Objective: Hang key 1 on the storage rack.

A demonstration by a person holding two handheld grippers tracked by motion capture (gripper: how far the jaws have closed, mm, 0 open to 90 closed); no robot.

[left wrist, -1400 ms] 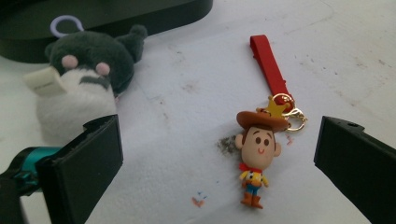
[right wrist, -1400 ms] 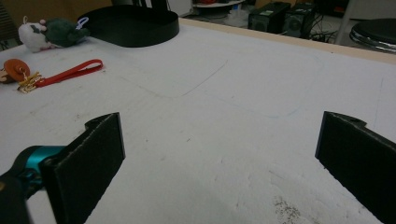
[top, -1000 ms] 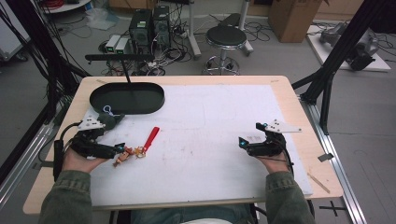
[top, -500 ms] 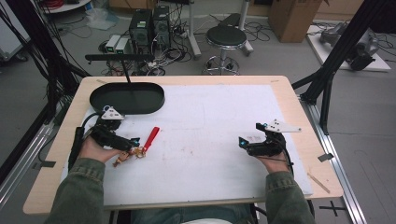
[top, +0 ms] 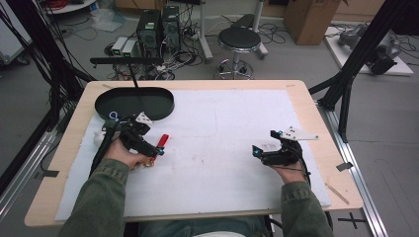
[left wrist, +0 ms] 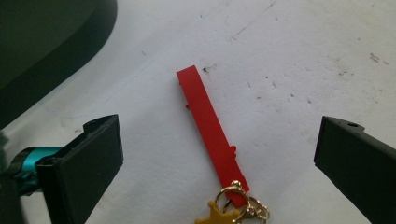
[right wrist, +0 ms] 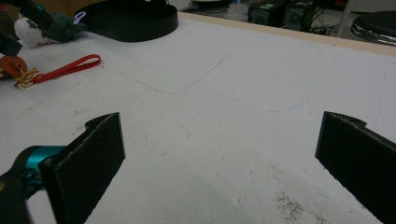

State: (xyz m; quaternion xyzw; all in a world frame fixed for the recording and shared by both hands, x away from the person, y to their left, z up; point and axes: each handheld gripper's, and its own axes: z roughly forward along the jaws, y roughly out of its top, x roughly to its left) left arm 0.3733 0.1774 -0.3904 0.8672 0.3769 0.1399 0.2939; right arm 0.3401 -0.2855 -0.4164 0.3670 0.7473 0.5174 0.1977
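Hovering with jaws spread over the red strap keychain [left wrist: 209,130] lying flat on the desk [top: 222,148] near the black tray [top: 134,102], the left hand-held gripper [left wrist: 215,154] seems poised to descend and pinch it.

Right gripper [right wrist: 219,154] jaws spread wide, nothing between them, just bare white tabletop [right wrist: 243,93] with faint scuffs. Far ahead and left of the left jaw: red strap [right wrist: 70,66] lying flat, gold ring cluster [right wrist: 25,78] at its near end. Beyond it a grey-white plush toy [right wrist: 44,29], then the black oval tray [right wrist: 135,18]. Stool [right wrist: 376,23] past the tabletop edge, beyond the right jaw.
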